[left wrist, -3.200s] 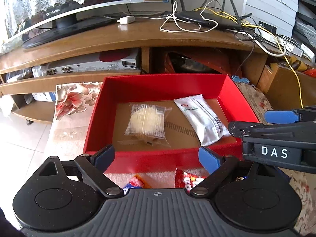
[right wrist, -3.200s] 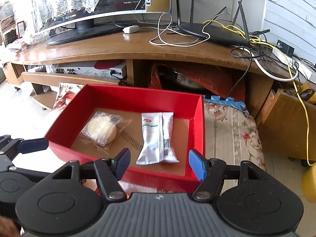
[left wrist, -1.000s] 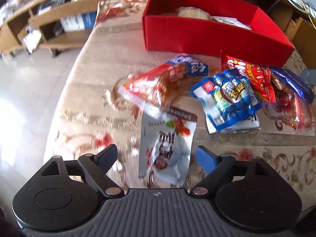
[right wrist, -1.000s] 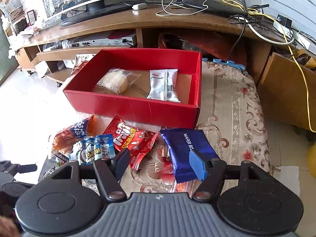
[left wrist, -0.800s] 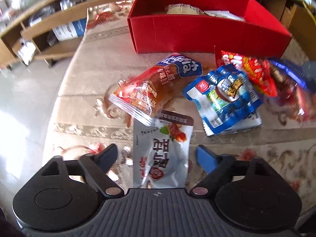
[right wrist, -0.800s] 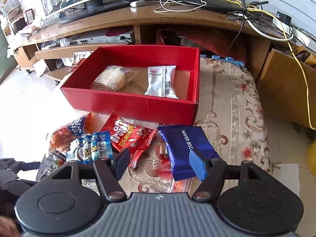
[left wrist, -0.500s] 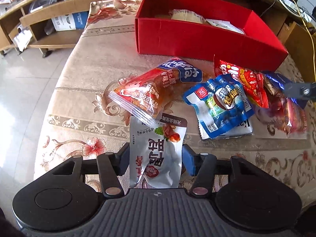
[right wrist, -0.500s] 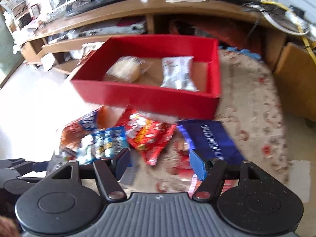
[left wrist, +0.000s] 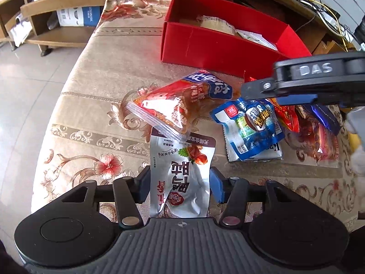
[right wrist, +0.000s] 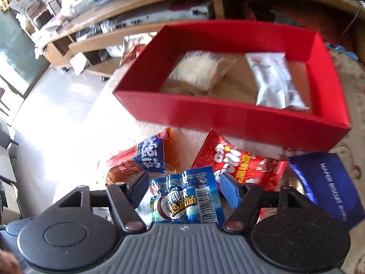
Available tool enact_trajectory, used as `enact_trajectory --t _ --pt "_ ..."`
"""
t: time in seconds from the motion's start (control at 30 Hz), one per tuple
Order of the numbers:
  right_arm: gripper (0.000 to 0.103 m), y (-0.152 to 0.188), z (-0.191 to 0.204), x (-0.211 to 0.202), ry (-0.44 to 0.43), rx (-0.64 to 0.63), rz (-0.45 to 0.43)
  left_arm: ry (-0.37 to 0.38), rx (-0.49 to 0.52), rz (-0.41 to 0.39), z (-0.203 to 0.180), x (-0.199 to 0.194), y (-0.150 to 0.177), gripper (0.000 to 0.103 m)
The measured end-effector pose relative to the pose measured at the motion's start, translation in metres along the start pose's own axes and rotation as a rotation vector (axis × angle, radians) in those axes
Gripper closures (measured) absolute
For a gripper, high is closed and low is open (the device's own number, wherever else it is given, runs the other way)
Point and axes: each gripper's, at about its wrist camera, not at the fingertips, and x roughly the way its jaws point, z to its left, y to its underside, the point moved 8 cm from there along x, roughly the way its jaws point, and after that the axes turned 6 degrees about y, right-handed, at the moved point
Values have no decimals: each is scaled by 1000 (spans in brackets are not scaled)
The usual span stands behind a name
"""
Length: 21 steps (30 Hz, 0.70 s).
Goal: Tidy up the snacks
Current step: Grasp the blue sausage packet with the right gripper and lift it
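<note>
The floral-patterned table (left wrist: 95, 96) carries the red box (right wrist: 228, 116) at its far side and a loose spread of snack packets in front of the box. The box holds two items on a brown cardboard floor: a clear-wrapped pale cake (right wrist: 200, 68) toward its left and a white sachet (right wrist: 273, 80) toward its right. In the left wrist view the near wall of the box hides most of both.

Loose packets, largest first: an orange-and-blue bag (left wrist: 182, 100) lies nearest the box; a red packet with white lettering (right wrist: 239, 159) sits just beside it, partly covered; a dark blue wafer packet (right wrist: 326, 182) lies to the right, its lower edge cut off by the gripper body.

The left gripper (left wrist: 180, 182) has its fingers pressed against both sides of a silver pouch (left wrist: 182, 169); the pouch's far end is tucked under the orange-and-blue bag. The right gripper (right wrist: 182, 189) straddles the blue sausage packet (right wrist: 184, 196); its fingers stand partly apart, and contact with the packet edges cannot be confirmed. The right wrist view is motion-blurred, so print on the boxed items is unreadable. In the left wrist view the right gripper's arm crosses over the red packet and hides much of it
</note>
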Motion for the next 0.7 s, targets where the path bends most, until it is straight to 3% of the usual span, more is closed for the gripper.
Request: enact_trajectory --t 0.1,0.3,0.5,0.7 --pt "35 6 -1 1 -12 -1 17 13 -21 0 6 0 -1 42" --pt "35 46 9 -19 -194 37 158 21 -21 4 3 2 -4 42" --pt "35 29 23 -30 -5 -218 46 38 -37 7 6 0 -2 42" --pt "35 29 53 -14 66 -499 81 50 -50 15 15 -6 4 42"
